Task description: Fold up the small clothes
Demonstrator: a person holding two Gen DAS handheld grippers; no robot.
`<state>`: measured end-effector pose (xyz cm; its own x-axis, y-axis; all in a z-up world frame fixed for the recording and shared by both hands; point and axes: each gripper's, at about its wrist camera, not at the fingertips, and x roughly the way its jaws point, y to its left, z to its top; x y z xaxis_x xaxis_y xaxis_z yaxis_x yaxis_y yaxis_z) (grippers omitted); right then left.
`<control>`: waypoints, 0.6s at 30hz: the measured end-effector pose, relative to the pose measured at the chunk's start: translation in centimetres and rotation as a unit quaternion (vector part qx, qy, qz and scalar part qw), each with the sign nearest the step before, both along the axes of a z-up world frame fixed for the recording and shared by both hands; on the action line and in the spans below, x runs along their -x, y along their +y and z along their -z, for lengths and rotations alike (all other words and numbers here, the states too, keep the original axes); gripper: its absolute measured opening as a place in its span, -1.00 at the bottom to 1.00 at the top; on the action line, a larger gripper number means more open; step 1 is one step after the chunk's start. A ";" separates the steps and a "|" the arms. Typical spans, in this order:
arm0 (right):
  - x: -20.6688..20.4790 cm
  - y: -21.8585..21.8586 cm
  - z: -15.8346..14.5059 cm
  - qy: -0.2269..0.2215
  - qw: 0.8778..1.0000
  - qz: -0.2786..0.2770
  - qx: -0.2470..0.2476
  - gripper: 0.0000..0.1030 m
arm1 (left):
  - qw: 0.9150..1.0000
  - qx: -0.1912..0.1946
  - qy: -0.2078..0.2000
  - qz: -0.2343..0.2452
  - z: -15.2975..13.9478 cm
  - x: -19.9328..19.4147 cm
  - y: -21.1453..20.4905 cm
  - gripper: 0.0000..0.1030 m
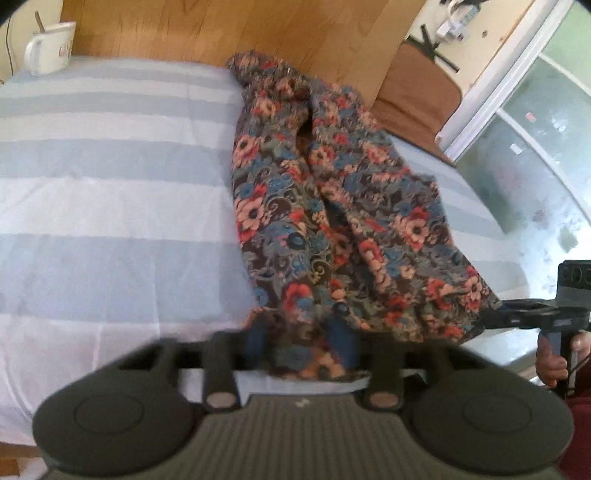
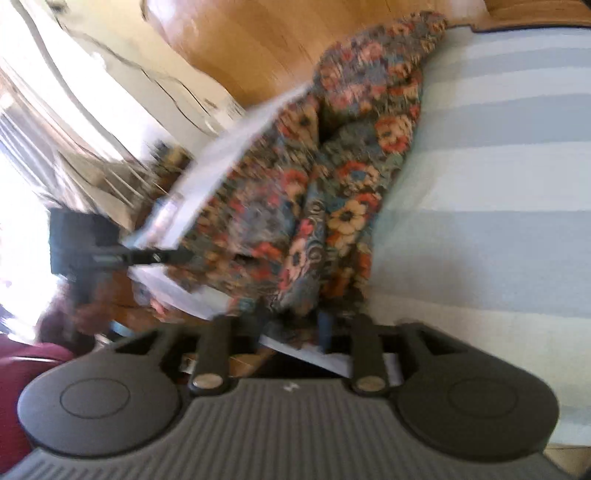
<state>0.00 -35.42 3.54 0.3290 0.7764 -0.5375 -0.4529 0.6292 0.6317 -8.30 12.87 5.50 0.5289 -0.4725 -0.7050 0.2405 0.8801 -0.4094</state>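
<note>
The floral garment (image 1: 332, 206) lies in a long rumpled strip down the centre-right of the left wrist view, on a bed covered with a blue-and-white striped sheet (image 1: 110, 177), its far end reaching the wooden headboard (image 1: 221, 33) at the top of the frame; its near hem sits between the blue fingers of the left hand-held gripper (image 1: 301, 336) at lower centre, which stand spread with cloth bunched in the gap, the pads not visibly pressing; in the right wrist view the same cloth runs from upper right to lower centre, and the right hand-held gripper (image 2: 291, 325) also stands parted around the near edge, though blur hides whether anything is pinched; the fabric looks thin, light and limp, likely to sag, slide and crease when lifted, so it is best taken at the two near hem corners and kept taut; a white mug (image 1: 48, 48) stands at upper left, well apart.
</note>
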 end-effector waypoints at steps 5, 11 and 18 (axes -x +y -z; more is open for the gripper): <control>0.8 -2.7 0.2 0.013 0.998 0.044 -0.033 0.17 | 1.000 0.011 -0.021 -0.010 -0.6 0.2 1.7 0.52; 0.1 -3.8 0.2 0.015 0.996 0.073 -0.050 0.16 | 0.998 0.019 -0.037 -0.043 -1.0 -1.2 2.7 0.37; -4.7 -3.1 -4.5 -0.065 0.993 0.097 -0.028 -0.10 | 0.996 0.023 -0.083 -0.037 -3.5 -6.8 1.2 -0.66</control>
<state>4.73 -38.50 8.07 0.5391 0.7191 -0.4385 -0.4059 0.6780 0.6128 -1.55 14.05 9.04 0.6706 -0.4575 -0.5840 0.2429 0.8792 -0.4099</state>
